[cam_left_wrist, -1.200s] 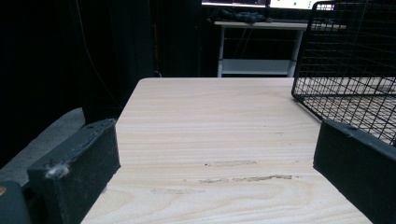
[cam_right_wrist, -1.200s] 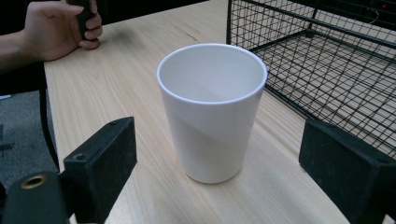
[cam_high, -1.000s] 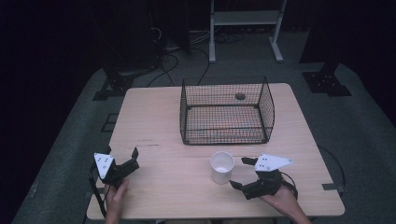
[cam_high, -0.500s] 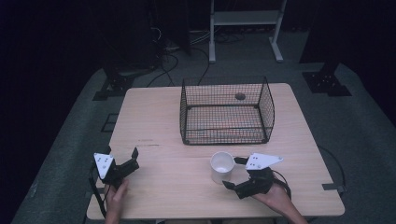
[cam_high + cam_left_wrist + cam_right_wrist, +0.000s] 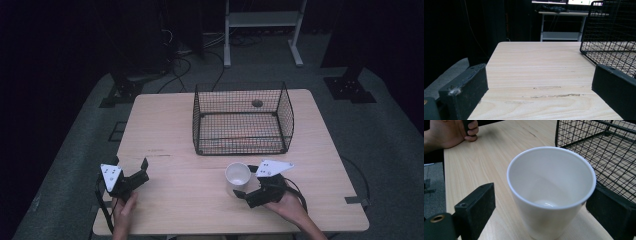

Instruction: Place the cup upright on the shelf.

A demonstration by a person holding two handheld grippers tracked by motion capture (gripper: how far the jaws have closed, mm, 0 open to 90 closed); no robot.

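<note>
Wire basket (image 5: 242, 120) stands just behind the white cup (image 5: 238, 176), which sits ungripped between the wide-open right tongs (image 5: 243, 183).

Glossy, smooth white glazed ceramic for the cup (image 5: 551, 192). Pale matt wood grain, scuffed in places, on the table (image 5: 541, 75). Thin black coated metal wire for the basket (image 5: 242, 120). Matt black, slightly rough padding on the gripper jaws.

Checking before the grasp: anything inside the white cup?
The white cup looks empty in the right gripper view: bare glossy bottom, nothing inside. Its near inner wall is hidden behind the rim. The right tongs straddle it, open.
</note>
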